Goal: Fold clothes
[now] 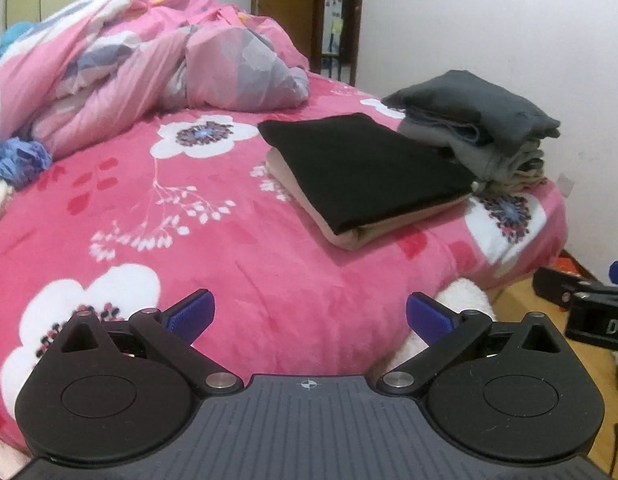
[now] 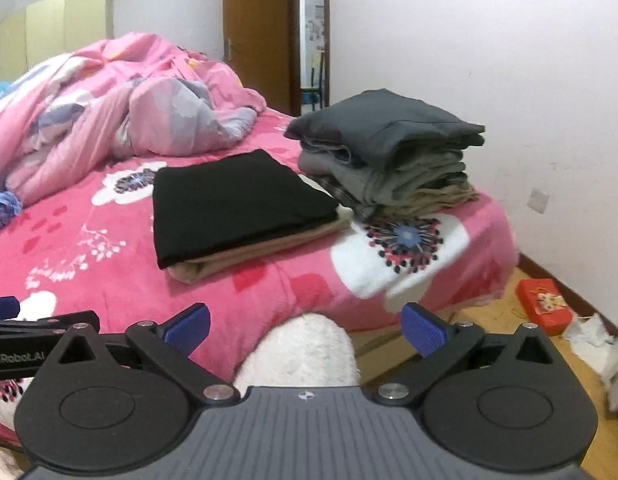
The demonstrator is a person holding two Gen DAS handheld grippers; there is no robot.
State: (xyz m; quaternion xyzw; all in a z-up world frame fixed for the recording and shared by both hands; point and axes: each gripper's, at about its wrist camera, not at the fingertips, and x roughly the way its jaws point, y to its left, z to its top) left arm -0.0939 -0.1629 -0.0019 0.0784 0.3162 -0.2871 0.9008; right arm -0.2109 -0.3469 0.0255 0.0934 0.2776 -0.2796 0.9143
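Note:
A folded black garment (image 1: 361,168) (image 2: 233,204) lies flat on a folded tan garment (image 1: 365,232) (image 2: 249,256) on the pink flowered bed. Behind it to the right stands a taller pile of folded grey clothes (image 1: 477,128) (image 2: 393,144). My left gripper (image 1: 309,316) hangs open over the near part of the bed, well short of the piles, with nothing between its blue pads. My right gripper (image 2: 305,328) is open too, at the bed's near edge above a white fluffy thing (image 2: 305,352). Each gripper shows at the edge of the other's view.
A crumpled pink quilt (image 1: 149,64) (image 2: 109,108) fills the back left of the bed (image 1: 237,248). A blue cloth (image 1: 17,160) lies at the left edge. On the wooden floor at the right sit a red box (image 2: 543,306) and white paper scraps (image 2: 593,340).

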